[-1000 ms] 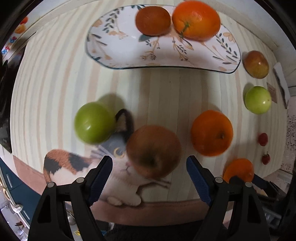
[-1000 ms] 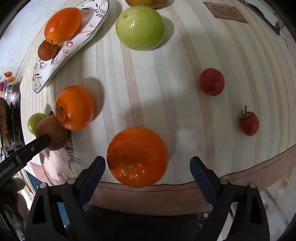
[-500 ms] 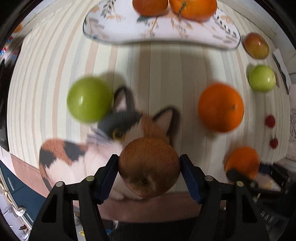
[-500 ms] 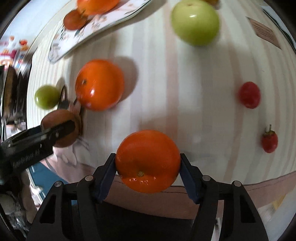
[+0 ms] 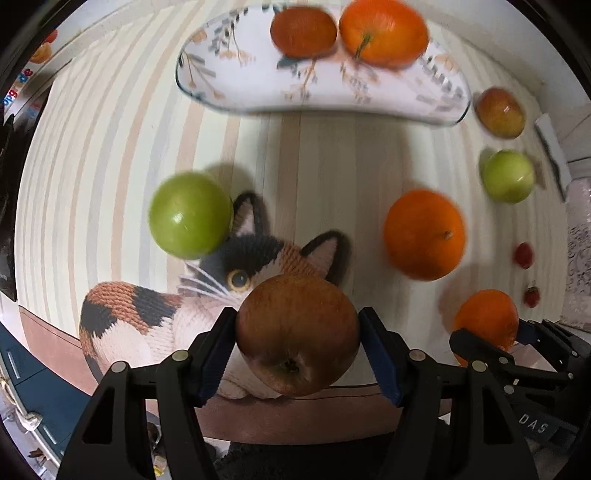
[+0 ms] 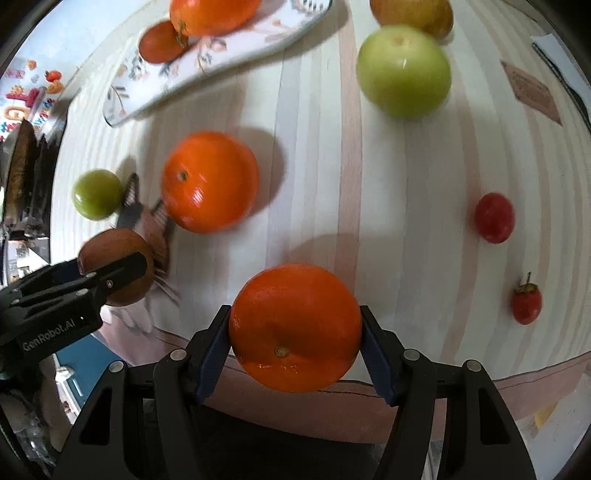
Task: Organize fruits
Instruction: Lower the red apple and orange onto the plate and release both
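The left gripper (image 5: 297,350) clamps a brown apple (image 5: 298,334) between its blue pads, and the right gripper (image 6: 295,349) clamps an orange (image 6: 295,326) the same way. Both fruits hang over the near brown edge of the striped mat (image 5: 325,177).

Taking the cat picture (image 5: 192,295) on the mat as the landmark: the brown apple is just in front of its face, a dark green apple (image 5: 190,214) touches its left ear, and a loose orange (image 5: 424,234) lies to its right. Between them bare stripes run on toward the plate (image 5: 258,90).

Only the right wrist view shows clearly the two small red fruits, one round (image 6: 494,218) and one with a stem (image 6: 526,301), well off to the cat's right, with clear mat around them.

Farthest from the cat, the leaf-patterned plate carries a dark orange fruit (image 5: 303,31) touching a larger bright orange one (image 5: 384,33). Off its right end lie a reddish-yellow apple (image 5: 500,112) and a pale green apple (image 5: 508,176).
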`<control>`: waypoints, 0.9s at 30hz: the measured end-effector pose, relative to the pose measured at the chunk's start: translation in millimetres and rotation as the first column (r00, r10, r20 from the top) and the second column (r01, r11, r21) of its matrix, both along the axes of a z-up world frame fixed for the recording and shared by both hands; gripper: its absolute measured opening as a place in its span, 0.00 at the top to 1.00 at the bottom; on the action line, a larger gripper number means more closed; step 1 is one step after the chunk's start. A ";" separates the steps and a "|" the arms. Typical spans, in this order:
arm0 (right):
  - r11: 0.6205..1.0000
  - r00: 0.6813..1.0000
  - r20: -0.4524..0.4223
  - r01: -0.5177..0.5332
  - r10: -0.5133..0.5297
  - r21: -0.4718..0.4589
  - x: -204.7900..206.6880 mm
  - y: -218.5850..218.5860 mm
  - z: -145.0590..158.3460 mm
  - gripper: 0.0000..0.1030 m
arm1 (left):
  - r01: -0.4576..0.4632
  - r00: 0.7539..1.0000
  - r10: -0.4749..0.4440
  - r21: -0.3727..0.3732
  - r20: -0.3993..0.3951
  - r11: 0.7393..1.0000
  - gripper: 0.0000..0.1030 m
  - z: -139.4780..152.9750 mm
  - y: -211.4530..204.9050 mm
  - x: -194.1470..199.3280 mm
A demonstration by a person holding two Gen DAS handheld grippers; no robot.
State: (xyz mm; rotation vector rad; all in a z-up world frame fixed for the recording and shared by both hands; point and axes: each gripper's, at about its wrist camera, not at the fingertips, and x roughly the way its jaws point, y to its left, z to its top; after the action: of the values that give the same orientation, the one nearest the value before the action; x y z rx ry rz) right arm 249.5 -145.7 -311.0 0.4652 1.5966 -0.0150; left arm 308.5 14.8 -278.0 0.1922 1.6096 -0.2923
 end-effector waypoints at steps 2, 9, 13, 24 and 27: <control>1.000 0.999 0.032 0.010 -0.010 0.012 6.2 -2.7 15.0 0.34 | -0.012 1.000 0.012 -0.034 0.020 0.999 0.37 18.2 6.0 7.2; 0.999 0.984 0.174 0.023 -0.030 0.044 59.1 -14.8 71.0 0.34 | -0.055 0.994 0.067 -0.140 0.081 0.989 0.37 77.2 10.7 57.7; 0.999 0.978 0.207 0.019 -0.028 0.048 114.0 -14.0 67.8 0.34 | -0.084 0.993 0.094 -0.123 0.077 0.989 0.37 77.2 6.9 110.7; 0.997 0.985 0.170 0.014 -0.027 0.080 202.6 38.2 -2.6 0.34 | -0.110 0.994 0.109 0.025 0.028 0.994 0.37 17.2 13.2 202.6; 0.994 0.986 0.161 0.030 -0.047 0.101 209.0 44.6 -13.0 0.34 | -0.103 0.995 0.102 0.038 0.007 0.994 0.37 5.1 12.3 208.8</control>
State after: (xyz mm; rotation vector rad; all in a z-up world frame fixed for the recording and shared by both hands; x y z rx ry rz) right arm 458.5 -101.1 -324.0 0.5601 1.4317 0.0713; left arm 517.4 27.1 -272.9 0.1387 1.6148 -0.1820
